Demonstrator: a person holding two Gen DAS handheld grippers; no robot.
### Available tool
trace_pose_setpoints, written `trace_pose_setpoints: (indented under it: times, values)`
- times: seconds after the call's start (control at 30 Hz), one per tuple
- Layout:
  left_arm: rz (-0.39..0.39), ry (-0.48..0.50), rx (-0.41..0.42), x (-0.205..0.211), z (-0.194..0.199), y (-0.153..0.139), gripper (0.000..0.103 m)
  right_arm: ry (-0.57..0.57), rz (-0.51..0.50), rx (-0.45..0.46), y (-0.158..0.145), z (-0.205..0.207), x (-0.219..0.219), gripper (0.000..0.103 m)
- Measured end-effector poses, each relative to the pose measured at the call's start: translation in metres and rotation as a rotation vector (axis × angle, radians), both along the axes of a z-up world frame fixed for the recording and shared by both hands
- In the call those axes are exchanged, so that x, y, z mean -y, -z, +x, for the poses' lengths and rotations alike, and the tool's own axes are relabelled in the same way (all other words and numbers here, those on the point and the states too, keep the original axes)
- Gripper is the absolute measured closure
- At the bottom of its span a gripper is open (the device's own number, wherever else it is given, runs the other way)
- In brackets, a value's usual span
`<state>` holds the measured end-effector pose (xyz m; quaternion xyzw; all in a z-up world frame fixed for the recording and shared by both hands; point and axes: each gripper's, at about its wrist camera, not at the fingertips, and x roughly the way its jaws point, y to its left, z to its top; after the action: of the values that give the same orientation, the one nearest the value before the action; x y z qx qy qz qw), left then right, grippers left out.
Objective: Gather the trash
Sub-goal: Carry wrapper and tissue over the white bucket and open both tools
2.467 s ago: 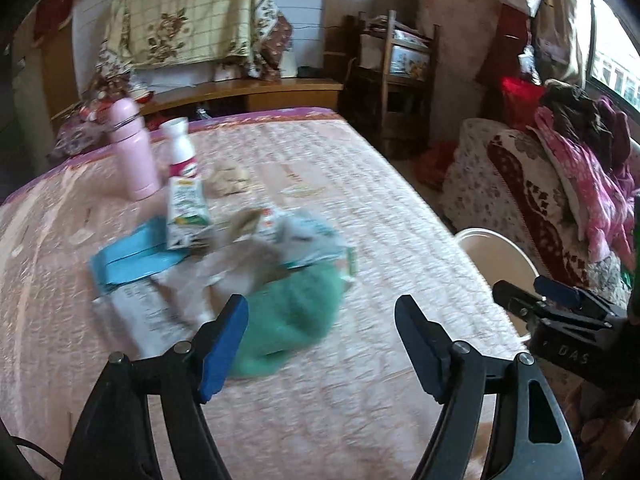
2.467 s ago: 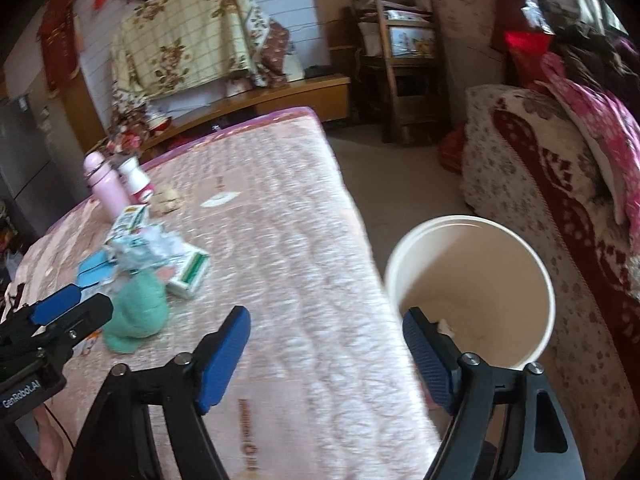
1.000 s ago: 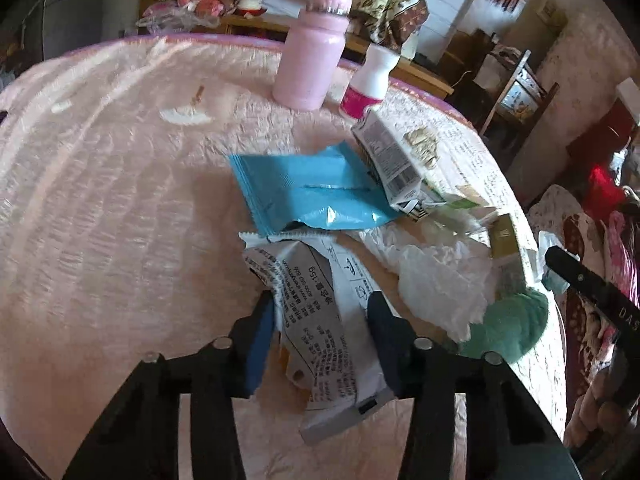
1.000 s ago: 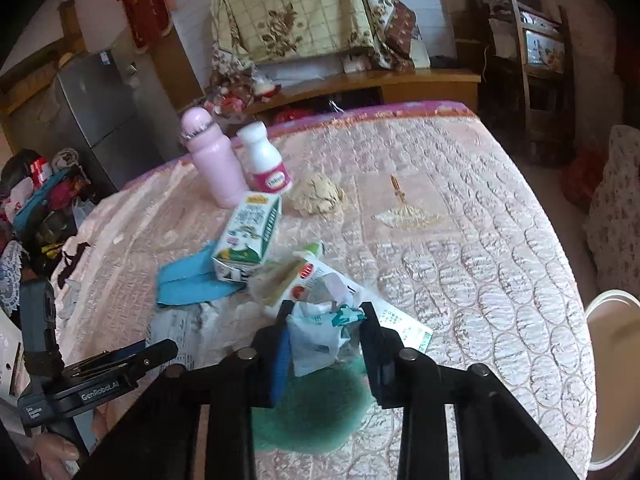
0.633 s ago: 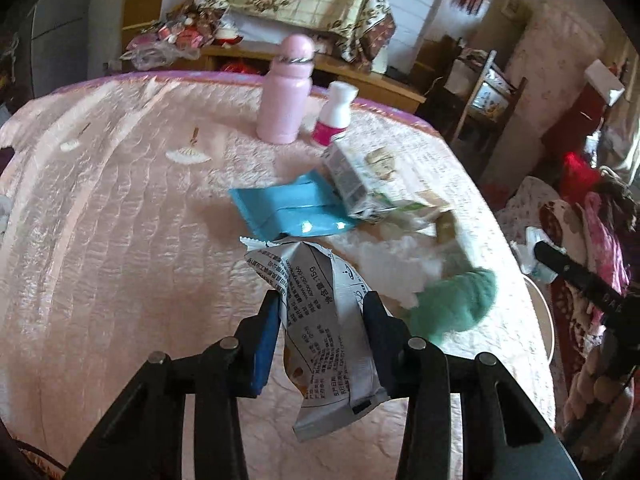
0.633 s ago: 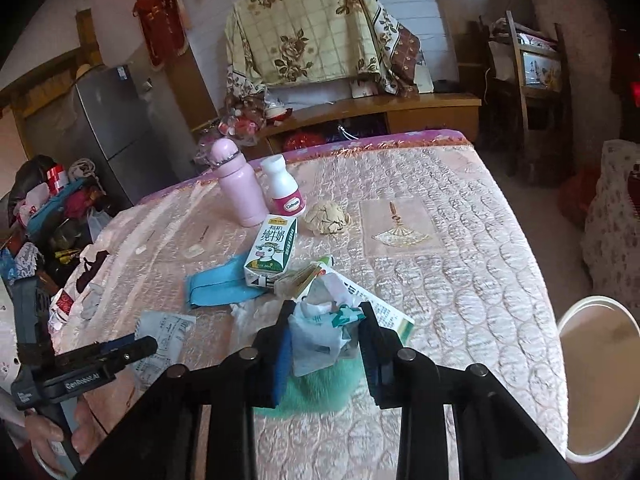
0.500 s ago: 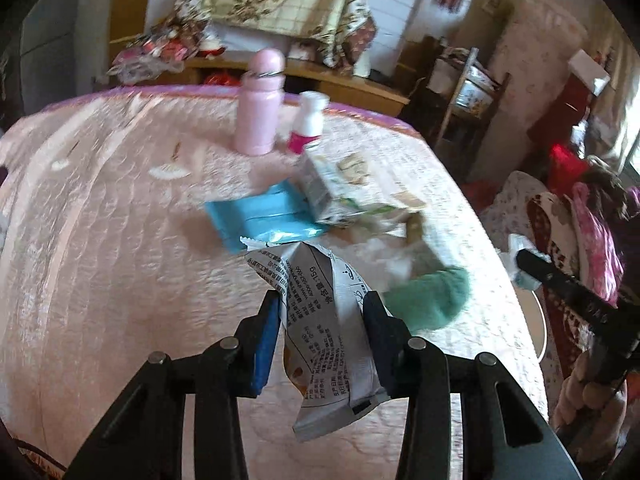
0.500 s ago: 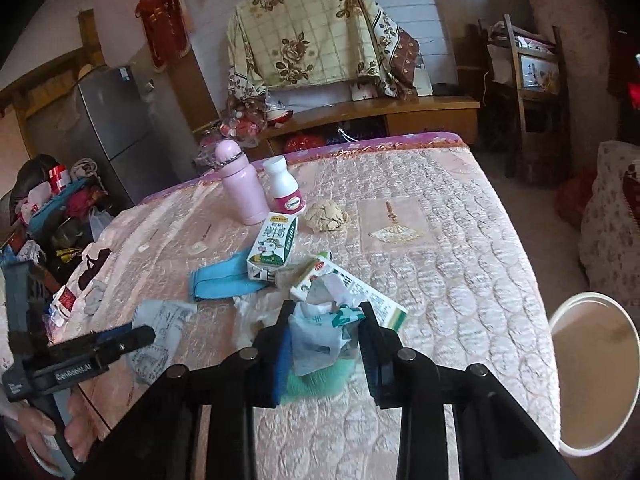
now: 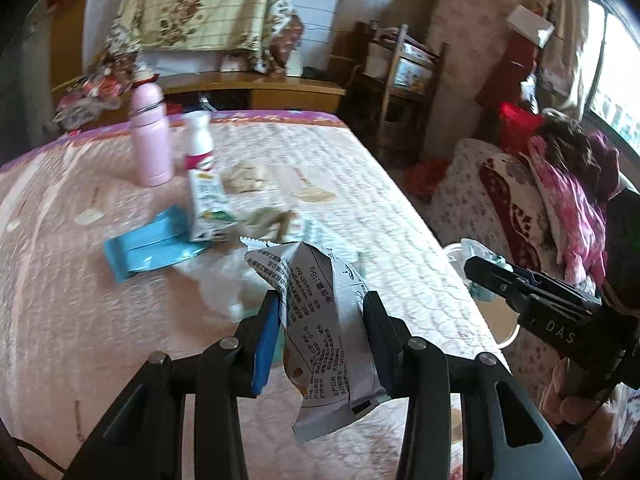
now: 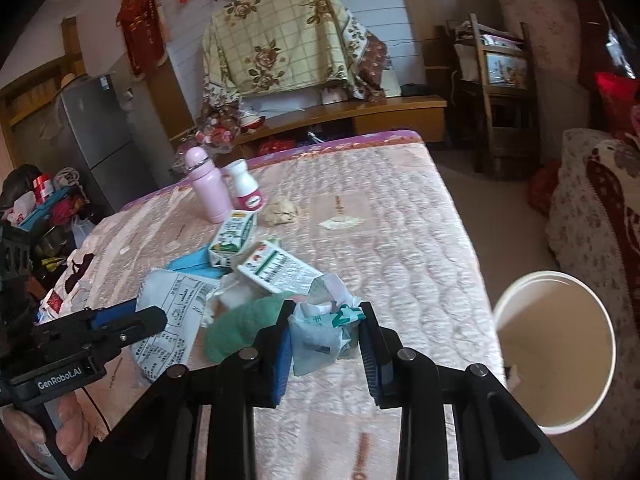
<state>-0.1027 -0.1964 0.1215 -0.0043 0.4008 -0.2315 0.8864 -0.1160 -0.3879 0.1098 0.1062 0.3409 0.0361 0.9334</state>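
My left gripper (image 9: pixel 320 320) is shut on a grey printed snack wrapper (image 9: pixel 320 328) and holds it above the pink quilted table (image 9: pixel 80 320). My right gripper (image 10: pixel 324 328) is shut on a crumpled white-and-green plastic wrapper (image 10: pixel 324 328), held above the table's right side. The wrapper in the left gripper also shows in the right wrist view (image 10: pixel 172 320). A white bucket (image 10: pixel 556 356) stands on the floor to the right of the table. More trash lies on the table: a blue packet (image 9: pixel 148 244), a milk carton (image 10: pixel 234 236), a flat box (image 10: pixel 276 268), white tissue (image 10: pixel 232 296).
A pink bottle (image 10: pixel 208 188) and a white bottle (image 10: pixel 244 188) stand at the table's far side beside a crumpled beige paper (image 10: pixel 282 210). A green cloth (image 10: pixel 244 324) lies near the trash. A sofa with clothes (image 9: pixel 560 200) stands to the right.
Both grippers closed on trash and lifted it off the table. Both have since swung right, toward the bucket side.
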Motion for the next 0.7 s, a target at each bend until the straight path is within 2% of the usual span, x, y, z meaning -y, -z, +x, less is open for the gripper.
trace_pose_setpoints:
  times: [0.4, 0.7]
  values:
    - [0.046, 0.145, 0.022, 0.103, -0.005, 0.005, 0.059, 0.149, -0.025, -0.033, 0.008, -0.031, 0.081, 0.07]
    - [0.079, 0.227, 0.028, 0.17, -0.003, 0.015, 0.059, 0.267, -0.029, -0.079, 0.025, -0.046, 0.153, 0.07]
